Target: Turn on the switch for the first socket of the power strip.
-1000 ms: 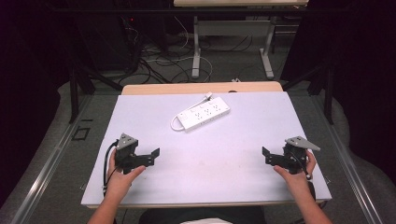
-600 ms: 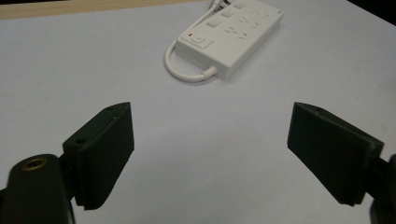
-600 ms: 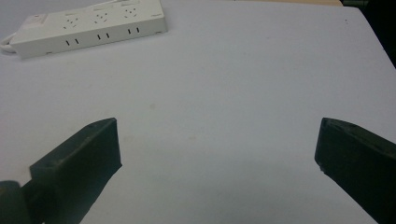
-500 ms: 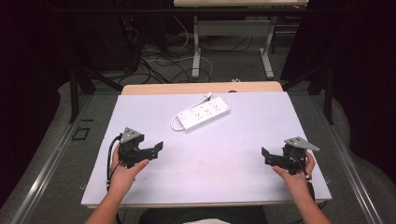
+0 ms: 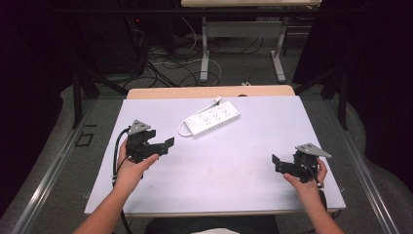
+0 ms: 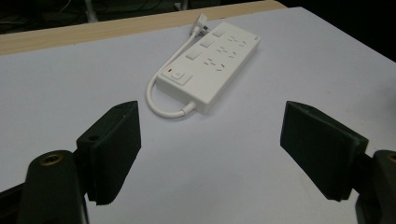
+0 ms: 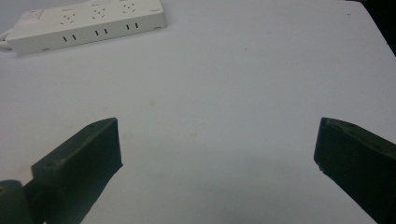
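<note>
So there's a white power strip (image 5: 208,118) lying flat on the bench (image 5: 229,170) toward the far edge, a bit left of the middle, angled, with its short cord (image 6: 164,93) looped round at the switch end and the plug (image 6: 201,21) resting by the far edge. The left gripper (image 5: 164,145) is held over the left side with jaws wide apart, nothing in them, pointed at the strip and near it. The right gripper (image 5: 278,163) sits by the near right corner, jaws spread too, empty and well apart from the strip.
</note>
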A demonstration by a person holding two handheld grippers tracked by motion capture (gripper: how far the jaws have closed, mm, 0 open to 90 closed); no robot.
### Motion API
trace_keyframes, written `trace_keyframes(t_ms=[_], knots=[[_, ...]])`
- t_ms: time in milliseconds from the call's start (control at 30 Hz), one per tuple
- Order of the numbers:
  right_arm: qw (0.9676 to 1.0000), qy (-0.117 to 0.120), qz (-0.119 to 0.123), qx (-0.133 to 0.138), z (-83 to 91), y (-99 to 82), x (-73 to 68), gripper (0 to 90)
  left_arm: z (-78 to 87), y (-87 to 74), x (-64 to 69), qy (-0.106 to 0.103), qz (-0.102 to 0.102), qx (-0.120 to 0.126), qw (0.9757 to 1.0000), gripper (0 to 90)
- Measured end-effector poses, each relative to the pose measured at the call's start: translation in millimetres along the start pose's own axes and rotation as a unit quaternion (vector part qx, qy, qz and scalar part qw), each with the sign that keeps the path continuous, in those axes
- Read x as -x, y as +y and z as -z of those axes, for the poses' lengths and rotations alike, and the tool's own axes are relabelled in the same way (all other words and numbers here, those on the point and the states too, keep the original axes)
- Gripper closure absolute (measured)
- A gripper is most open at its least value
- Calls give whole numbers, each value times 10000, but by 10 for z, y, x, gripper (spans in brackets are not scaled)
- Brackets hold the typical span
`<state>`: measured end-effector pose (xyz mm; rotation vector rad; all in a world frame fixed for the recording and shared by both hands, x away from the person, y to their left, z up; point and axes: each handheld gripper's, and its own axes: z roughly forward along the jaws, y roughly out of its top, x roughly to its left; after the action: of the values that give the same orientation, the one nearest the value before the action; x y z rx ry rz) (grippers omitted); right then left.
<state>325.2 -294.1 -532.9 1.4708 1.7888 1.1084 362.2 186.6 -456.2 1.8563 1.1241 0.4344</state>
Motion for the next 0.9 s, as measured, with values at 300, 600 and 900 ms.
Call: trace_keyframes(t_ms=[300, 600, 900], knots=[[10000, 19, 43, -34, -12, -4, -24, 13, -8, 234, 51, -46, -64, -101, 9999, 251], [10000, 47, 43, 5, -31, -12, -54, 16, -83, 442, 132, -47, -204, -239, 9995, 273], [10000, 81, 27, -26, -31, -14, -63, 18, -152, 659, 202, -26, -286, -394, 9988, 301]])
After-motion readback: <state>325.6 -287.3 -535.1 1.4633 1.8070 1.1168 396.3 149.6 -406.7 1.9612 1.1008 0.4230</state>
